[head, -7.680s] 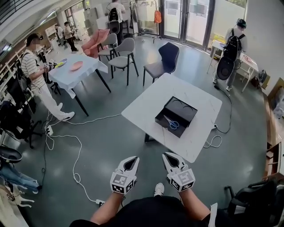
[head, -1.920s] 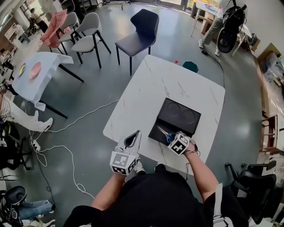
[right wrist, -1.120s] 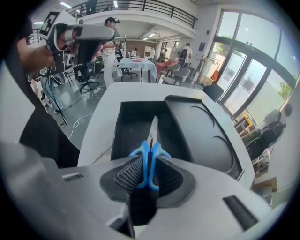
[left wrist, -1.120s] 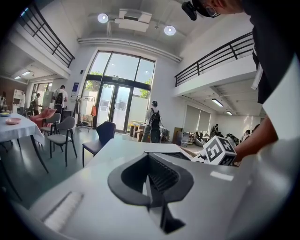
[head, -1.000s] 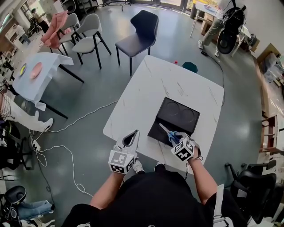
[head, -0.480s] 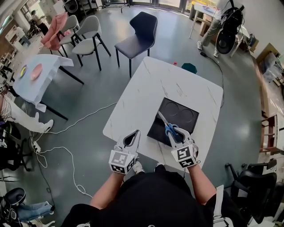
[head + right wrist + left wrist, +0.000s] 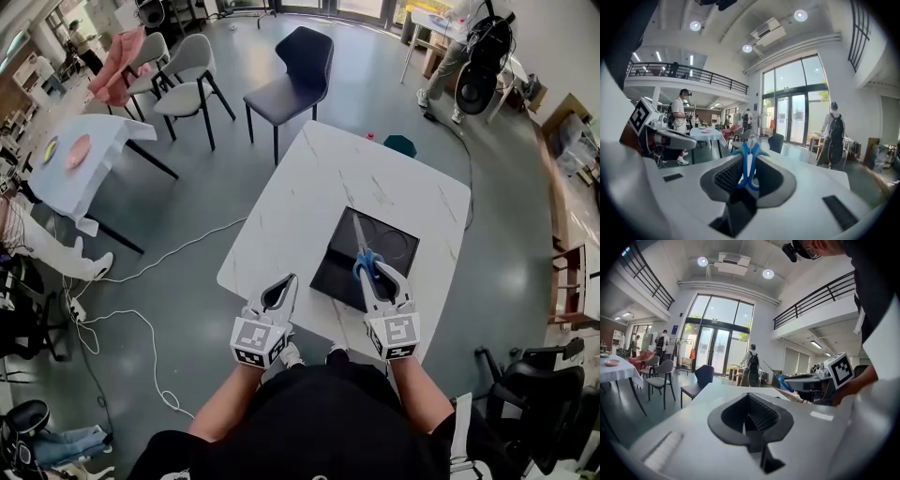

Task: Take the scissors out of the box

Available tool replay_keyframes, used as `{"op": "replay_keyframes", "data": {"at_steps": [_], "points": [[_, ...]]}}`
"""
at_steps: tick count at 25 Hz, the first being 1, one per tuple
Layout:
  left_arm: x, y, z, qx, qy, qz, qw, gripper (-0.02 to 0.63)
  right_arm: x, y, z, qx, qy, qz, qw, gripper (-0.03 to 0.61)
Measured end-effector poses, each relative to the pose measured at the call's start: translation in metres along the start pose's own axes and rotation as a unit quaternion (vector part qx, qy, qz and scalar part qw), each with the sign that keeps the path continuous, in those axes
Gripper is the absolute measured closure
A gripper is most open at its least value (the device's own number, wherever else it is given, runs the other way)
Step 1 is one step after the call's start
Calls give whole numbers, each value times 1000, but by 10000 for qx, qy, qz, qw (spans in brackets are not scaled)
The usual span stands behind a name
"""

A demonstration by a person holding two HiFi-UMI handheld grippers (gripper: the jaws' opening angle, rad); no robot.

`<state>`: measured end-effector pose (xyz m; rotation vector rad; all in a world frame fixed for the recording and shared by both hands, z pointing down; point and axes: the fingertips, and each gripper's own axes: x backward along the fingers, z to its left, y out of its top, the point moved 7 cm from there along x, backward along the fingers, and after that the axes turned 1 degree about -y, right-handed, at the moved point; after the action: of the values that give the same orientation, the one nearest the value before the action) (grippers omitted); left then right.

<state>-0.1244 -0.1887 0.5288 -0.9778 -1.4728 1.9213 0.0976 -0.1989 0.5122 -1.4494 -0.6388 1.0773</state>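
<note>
Gripping the scissors (image 7: 359,242) by their blue handles, the right gripper (image 7: 375,274) has its jaws clenched on them. In the right gripper view the handle loops (image 7: 749,166) sit pinched between the two ribbed pads, and the rest of the tool runs straight on along the jaws.

Head view: scissor blades point toward the far side of the table (image 7: 319,183). They overlie the middle of the black box (image 7: 334,270), and the handles are at its near part. Whether any part touches the box floor cannot be told.

The box is open and lies on the near right part of the white marbled table. Two round recesses show in its far half.

The left gripper (image 7: 281,289) hangs at the near left edge of the table, well apart from the box. In the left gripper view its jaws (image 7: 749,416) are pressed together with nothing between them.

Surroundings:
- A dark chair (image 7: 292,67) stands beyond the far left side of the table.
- Grey chairs (image 7: 187,80) stand further left.
- A cloth-covered table (image 7: 80,155) is at far left.
- White cables (image 7: 141,309) run across the floor on the left.
</note>
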Motion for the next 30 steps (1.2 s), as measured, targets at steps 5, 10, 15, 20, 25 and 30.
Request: {"op": "replay_keyframes", "data": {"at_steps": [5, 10, 15, 20, 25, 30], "points": [[0, 3, -1, -19, -20, -16, 10000, 604, 6, 10, -3, -178, -281, -485, 9983, 492], [3, 5, -2, -20, -16, -30, 10000, 604, 15, 15, -3, -648, -521, -885, 9926, 492], [3, 6, -8, -51, -46, -40, 10000, 604, 18, 14, -6, -750, -620, -874, 9914, 492], [2, 6, -11, -72, -68, -34, 9999, 604, 19, 14, -8, -530, -676, -864, 9925, 492], [1, 7, -14, -76, -85, -25, 9999, 604, 22, 16, -5, -144, -721, -847, 9937, 492], [-1, 8, -15, -90, -86, -38, 9999, 604, 24, 16, -7, -73, -770, -867, 9932, 492]]}}
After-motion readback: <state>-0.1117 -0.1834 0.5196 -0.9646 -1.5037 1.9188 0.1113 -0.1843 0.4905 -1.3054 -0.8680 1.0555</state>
